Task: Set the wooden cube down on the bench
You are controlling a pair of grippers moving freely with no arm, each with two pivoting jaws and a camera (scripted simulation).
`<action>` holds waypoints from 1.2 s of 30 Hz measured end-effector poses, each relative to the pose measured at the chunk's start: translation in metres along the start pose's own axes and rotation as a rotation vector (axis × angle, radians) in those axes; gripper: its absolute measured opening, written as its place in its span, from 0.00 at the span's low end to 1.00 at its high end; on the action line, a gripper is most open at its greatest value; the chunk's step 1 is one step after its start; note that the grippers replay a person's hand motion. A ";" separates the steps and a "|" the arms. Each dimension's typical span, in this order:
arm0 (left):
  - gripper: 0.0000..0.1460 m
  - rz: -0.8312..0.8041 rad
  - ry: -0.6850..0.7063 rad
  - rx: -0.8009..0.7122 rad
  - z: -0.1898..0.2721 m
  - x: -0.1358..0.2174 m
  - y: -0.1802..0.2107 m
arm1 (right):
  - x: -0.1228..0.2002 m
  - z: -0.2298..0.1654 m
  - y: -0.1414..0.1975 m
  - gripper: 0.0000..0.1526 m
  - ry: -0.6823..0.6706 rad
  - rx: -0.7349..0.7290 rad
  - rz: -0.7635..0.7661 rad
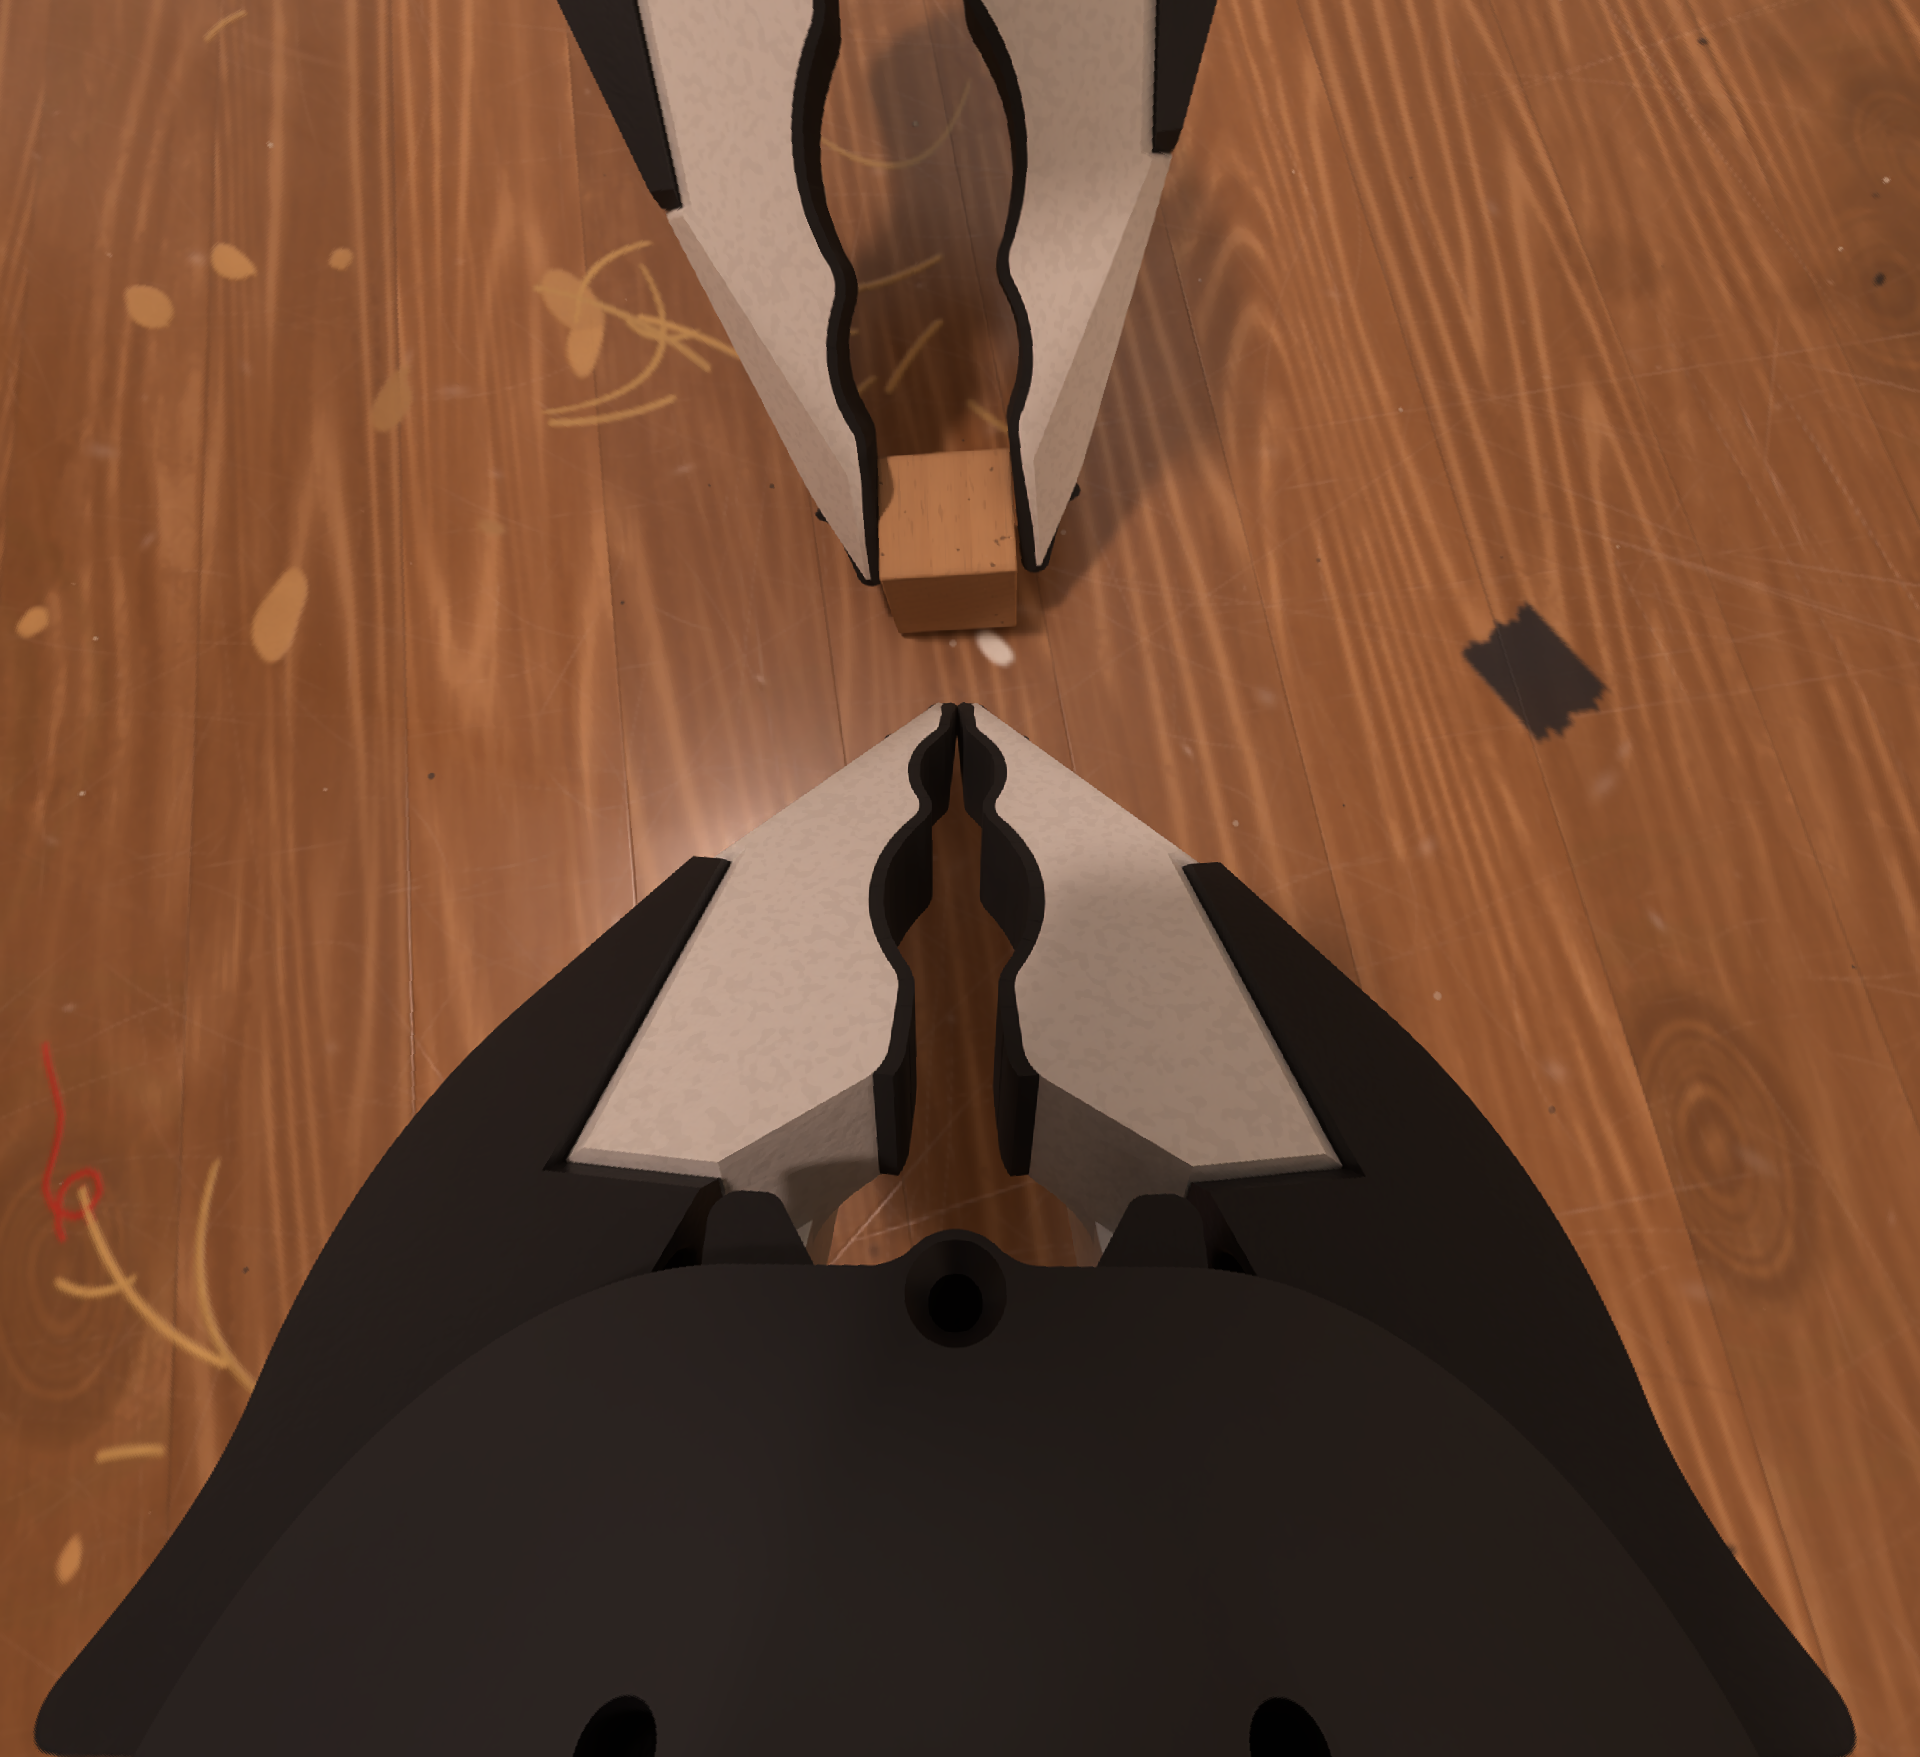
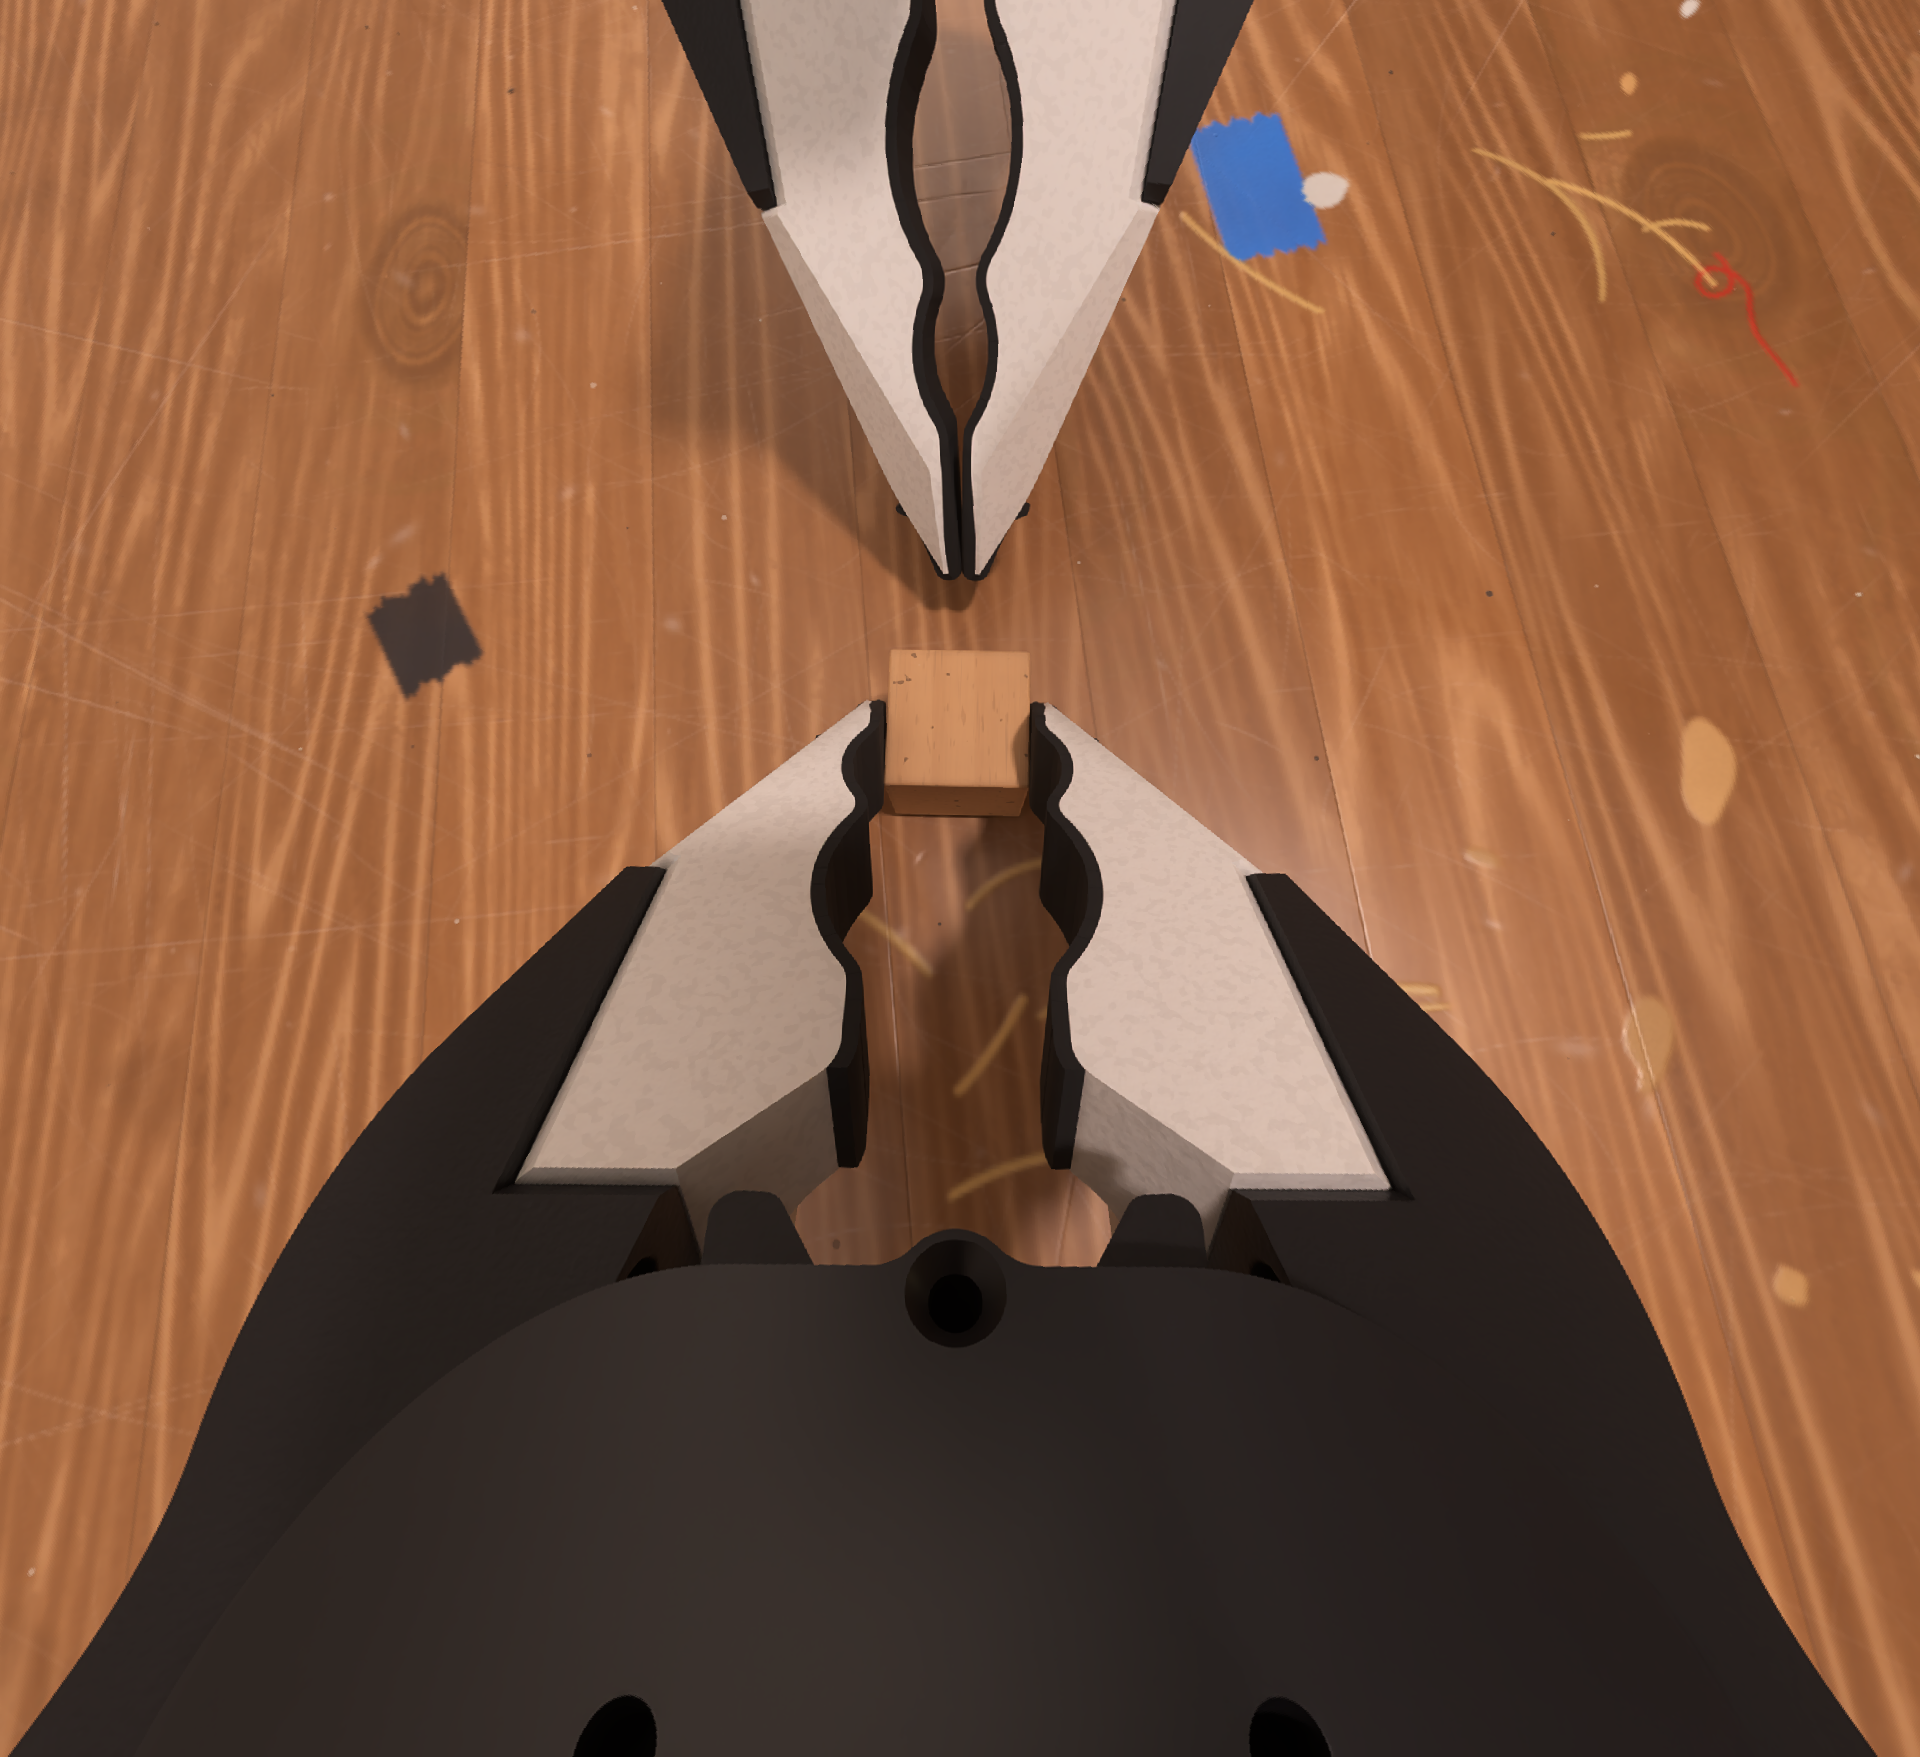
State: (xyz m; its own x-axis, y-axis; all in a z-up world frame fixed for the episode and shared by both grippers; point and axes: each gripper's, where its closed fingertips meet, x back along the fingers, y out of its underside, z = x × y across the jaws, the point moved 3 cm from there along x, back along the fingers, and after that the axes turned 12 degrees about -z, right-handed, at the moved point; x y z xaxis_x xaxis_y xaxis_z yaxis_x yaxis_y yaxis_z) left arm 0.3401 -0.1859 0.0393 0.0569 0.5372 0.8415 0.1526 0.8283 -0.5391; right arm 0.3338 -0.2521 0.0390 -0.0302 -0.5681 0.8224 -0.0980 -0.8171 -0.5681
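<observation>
In the left wrist view, the left gripper (image 1: 956, 708) is hovering low over the wooden bench (image 1: 312, 772), its two fingers pressing together at the tips and gripping nothing. Just ahead, the wooden cube (image 1: 948, 535) is sitting between the fingertips of the right gripper (image 1: 948, 554), which is reaching in from the far side; the cube's base appears to be meeting the boards, though contact is hard to confirm. A dark scrap of tape (image 1: 1536, 684) is lying off to one side.

In the right wrist view, the right gripper (image 2: 956, 741) is clasping the cube (image 2: 956, 731) by two opposite faces, at the fingertips. The left gripper (image 2: 958, 569) is pointing back at it, clenched and empty, close to the cube but apart. Blue tape (image 2: 1255, 188), the dark scrap (image 2: 424, 635), a red thread (image 2: 1745, 315) and pale shavings (image 2: 1706, 770) are littering the bench (image 2: 312, 876)
</observation>
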 end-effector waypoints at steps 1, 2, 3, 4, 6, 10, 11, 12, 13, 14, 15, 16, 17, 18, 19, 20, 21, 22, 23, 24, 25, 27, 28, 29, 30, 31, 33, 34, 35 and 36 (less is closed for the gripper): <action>0.00 0.007 -0.005 0.001 0.000 0.000 -0.001 | 0.000 0.000 0.000 0.18 0.002 0.001 0.000; 0.01 0.015 -0.009 -0.001 -0.001 0.000 -0.002 | 0.000 0.000 0.000 0.18 0.004 0.001 -0.001; 0.01 0.021 -0.016 -0.011 -0.001 -0.001 -0.002 | 0.000 0.000 0.000 0.18 0.005 0.001 -0.001; 0.02 0.026 -0.020 -0.018 -0.001 -0.001 -0.002 | 0.000 0.000 0.000 0.18 0.005 0.000 -0.001; 0.03 0.036 -0.017 -0.009 -0.004 -0.001 -0.001 | 0.001 0.001 0.001 0.18 0.008 0.001 -0.001; 0.01 0.048 -0.022 -0.019 -0.005 0.002 -0.002 | 0.001 0.001 0.001 0.18 0.016 -0.001 -0.003; 0.01 0.056 -0.024 -0.017 -0.005 0.004 -0.003 | 0.001 0.002 0.001 0.18 0.017 -0.003 -0.002; 0.00 0.064 -0.012 -0.015 -0.004 0.004 -0.003 | 0.001 0.002 0.001 0.18 0.020 -0.004 -0.001; 0.00 0.062 -0.001 -0.015 -0.004 0.003 -0.003 | 0.001 0.002 0.001 0.18 0.020 -0.007 0.000; 0.01 0.054 -0.006 -0.018 -0.004 0.001 -0.002 | 0.001 0.002 0.001 0.18 0.018 -0.009 0.001; 0.01 0.046 -0.009 -0.021 -0.004 -0.001 -0.001 | 0.001 0.002 0.001 0.18 0.018 -0.009 0.002; 0.01 0.042 -0.007 -0.021 -0.004 -0.003 0.000 | 0.001 0.002 0.001 0.18 0.018 -0.009 0.003; 0.01 0.043 -0.007 -0.022 -0.004 -0.004 0.000 | 0.001 0.002 0.001 0.18 0.018 -0.010 0.004; 0.01 0.044 -0.007 -0.020 -0.004 -0.004 0.001 | 0.000 0.003 0.000 0.18 0.017 -0.011 0.006; 0.01 0.045 -0.006 -0.018 -0.004 -0.004 0.001 | 0.000 0.003 0.000 0.18 0.017 -0.013 0.008; 0.01 0.046 -0.008 -0.019 -0.005 -0.004 0.001 | 0.000 0.003 0.000 0.18 0.017 -0.014 0.008; 0.01 0.047 -0.013 -0.019 -0.005 -0.005 0.001 | 0.000 0.003 0.000 0.18 0.019 -0.013 0.008; 0.01 0.048 -0.017 -0.021 -0.005 -0.005 0.001 | 0.000 0.003 0.000 0.18 0.021 -0.012 0.007; 0.01 0.047 -0.020 -0.023 -0.005 -0.005 0.001 | 0.000 0.003 0.000 0.18 0.022 -0.012 0.007; 0.01 0.046 -0.025 -0.027 -0.005 -0.005 0.001 | 0.000 0.003 0.000 0.18 0.021 -0.013 0.007; 0.01 0.044 -0.029 -0.030 -0.004 -0.006 0.001 | 0.000 0.003 0.000 0.18 0.019 -0.015 0.007; 0.00 0.047 -0.033 -0.035 -0.004 -0.006 0.001 | 0.000 0.003 0.001 0.18 0.016 -0.018 0.005; 0.00 0.049 -0.033 -0.038 -0.004 -0.006 0.001 | -0.001 0.003 0.001 0.18 0.017 -0.019 0.002; 0.00 0.053 -0.032 -0.043 -0.004 -0.006 0.000 | -0.001 0.002 0.001 0.18 0.015 -0.021 -0.004; 0.00 0.061 -0.032 -0.049 -0.003 -0.006 -0.001 | -0.001 0.003 0.001 0.18 0.010 -0.023 -0.012; 0.00 0.067 -0.033 -0.053 -0.003 -0.006 -0.001 | -0.003 0.002 0.002 0.21 0.008 -0.024 -0.017; 0.00 0.069 -0.043 -0.054 -0.004 -0.006 -0.002 | -0.004 0.003 0.002 0.23 0.014 -0.021 -0.019; 0.00 0.068 -0.045 -0.056 -0.004 -0.007 -0.002 | -0.004 0.003 0.003 0.23 0.013 -0.024 -0.020; 0.00 0.067 -0.045 -0.059 -0.004 -0.007 -0.002 | -0.004 0.003 0.003 0.23 0.012 -0.026 -0.021; 0.00 0.068 -0.043 -0.060 -0.004 -0.007 -0.002 | -0.004 0.003 0.003 0.23 0.011 -0.027 -0.020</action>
State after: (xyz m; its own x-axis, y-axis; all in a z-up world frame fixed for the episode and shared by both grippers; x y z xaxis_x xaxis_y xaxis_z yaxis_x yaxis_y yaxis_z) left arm 0.3438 -0.1920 0.0348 0.0273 0.5990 0.8003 0.2089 0.7795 -0.5906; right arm 0.3370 -0.2527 0.0339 -0.0387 -0.5501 0.8342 -0.1254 -0.8255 -0.5503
